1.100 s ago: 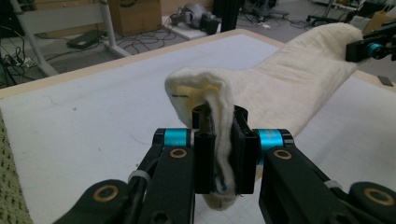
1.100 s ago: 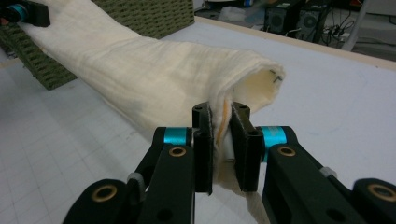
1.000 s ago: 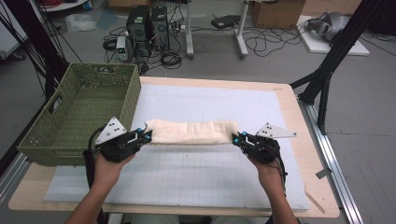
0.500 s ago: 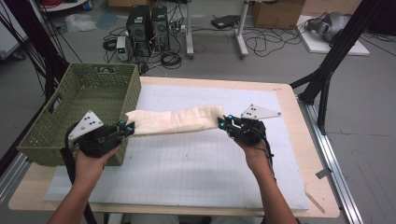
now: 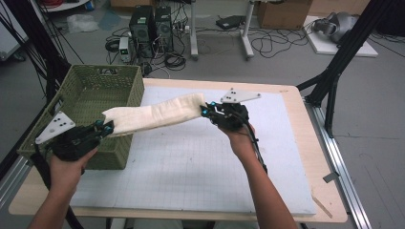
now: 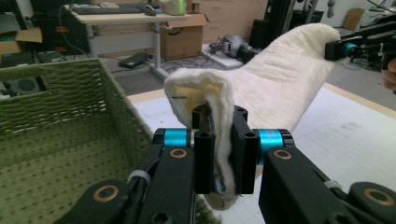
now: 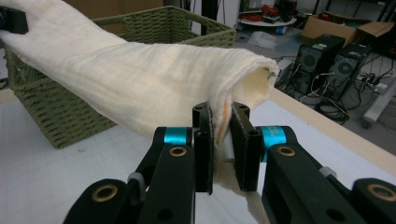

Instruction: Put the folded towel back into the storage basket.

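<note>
Cream crinkled folded cloth [image 5: 153, 114], ends pinched tight in left gripper [image 5: 106, 128] and right gripper [image 5: 206, 112], beside woven green basket [image 5: 90, 95].

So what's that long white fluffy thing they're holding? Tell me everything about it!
It is a cream-white folded cloth towel with a soft, finely ribbed weave, folded into a long thick roll with an open, hollow-looking end. It hangs in the air, stretched between two black grippers: the left gripper pinches one end and the right gripper pinches the other, jaws shut on the fabric. It slopes down toward the green woven basket, its lower end over the basket's near corner, above the white table mat. Nothing else touches it.
</note>
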### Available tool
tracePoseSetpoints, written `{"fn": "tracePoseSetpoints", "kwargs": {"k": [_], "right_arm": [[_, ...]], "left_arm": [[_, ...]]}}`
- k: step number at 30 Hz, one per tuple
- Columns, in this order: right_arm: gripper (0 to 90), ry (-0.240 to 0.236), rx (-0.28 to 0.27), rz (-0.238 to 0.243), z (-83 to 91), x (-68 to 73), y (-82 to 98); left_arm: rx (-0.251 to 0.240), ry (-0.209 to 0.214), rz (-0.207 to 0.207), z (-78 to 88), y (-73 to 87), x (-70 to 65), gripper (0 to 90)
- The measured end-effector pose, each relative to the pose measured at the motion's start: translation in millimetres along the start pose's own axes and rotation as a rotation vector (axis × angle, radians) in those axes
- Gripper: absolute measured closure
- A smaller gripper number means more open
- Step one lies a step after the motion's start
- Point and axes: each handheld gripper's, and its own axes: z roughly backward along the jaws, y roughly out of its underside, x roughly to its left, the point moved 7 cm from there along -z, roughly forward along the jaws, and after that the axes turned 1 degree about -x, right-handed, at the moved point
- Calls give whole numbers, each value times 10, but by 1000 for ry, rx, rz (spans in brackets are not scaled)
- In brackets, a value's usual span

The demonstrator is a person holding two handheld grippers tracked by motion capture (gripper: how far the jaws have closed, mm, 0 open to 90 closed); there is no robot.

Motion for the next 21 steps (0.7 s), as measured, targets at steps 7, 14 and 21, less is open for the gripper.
{"fn": "tracePoseSetpoints", "kwargs": {"k": [7,14,21], "right_arm": [[809,-32,13,29,-386,114,-258],[809,-70,19,50,-794,246,-472],[809,-95,26,68,-1099,366,-618]], "left_arm": [[-16,-60,14,236,-1,215,816],[-25,-125,23,466,12,433,816],[-28,-180,33,645,62,606,816]]}}
